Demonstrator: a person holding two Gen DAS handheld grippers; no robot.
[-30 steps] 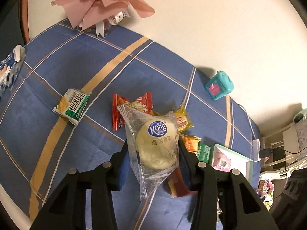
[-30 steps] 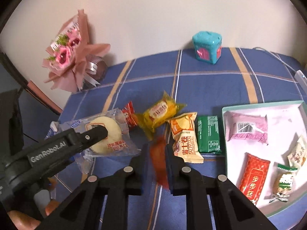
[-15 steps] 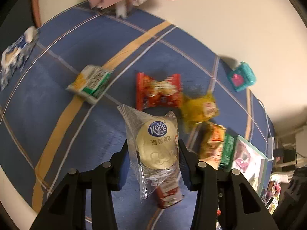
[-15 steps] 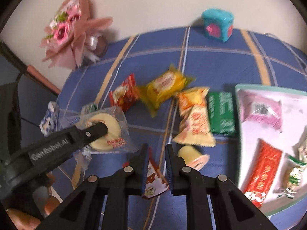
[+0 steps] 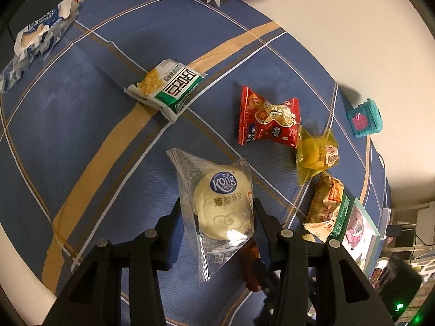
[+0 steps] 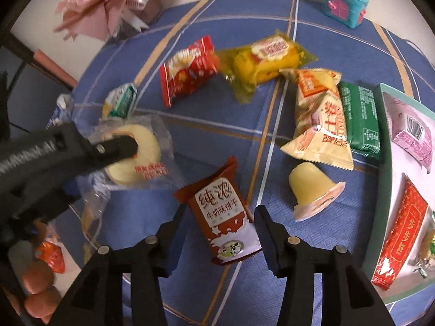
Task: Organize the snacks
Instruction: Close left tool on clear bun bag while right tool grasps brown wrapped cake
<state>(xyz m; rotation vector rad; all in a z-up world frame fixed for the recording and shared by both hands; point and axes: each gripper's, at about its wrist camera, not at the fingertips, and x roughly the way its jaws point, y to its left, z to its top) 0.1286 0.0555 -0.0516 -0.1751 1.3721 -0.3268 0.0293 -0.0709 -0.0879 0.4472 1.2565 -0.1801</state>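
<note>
Opening its jaws, the right gripper [image 6: 218,226] lets the brown-and-white milk biscuit packet [image 6: 219,212], clamped a second ago, lie on the blue checked tablecloth [image 6: 217,125], probably free of both pads. The left gripper [image 5: 216,218] stays clamped on the round pale bun in clear wrap [image 5: 221,206], low over the cloth; neither snack has reached the white tray [image 6: 383,146].

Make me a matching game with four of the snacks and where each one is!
Snacks:
1. round cake in clear wrap
2. brown milk biscuit pack
3. pink packet
4. yellow jelly cup

Places:
A. in the white tray
B. clamped in the left gripper
C. on its side on the blue cloth
D. between the opening right gripper's jaws

Pairs: 1-B, 2-D, 3-A, 4-C
</note>
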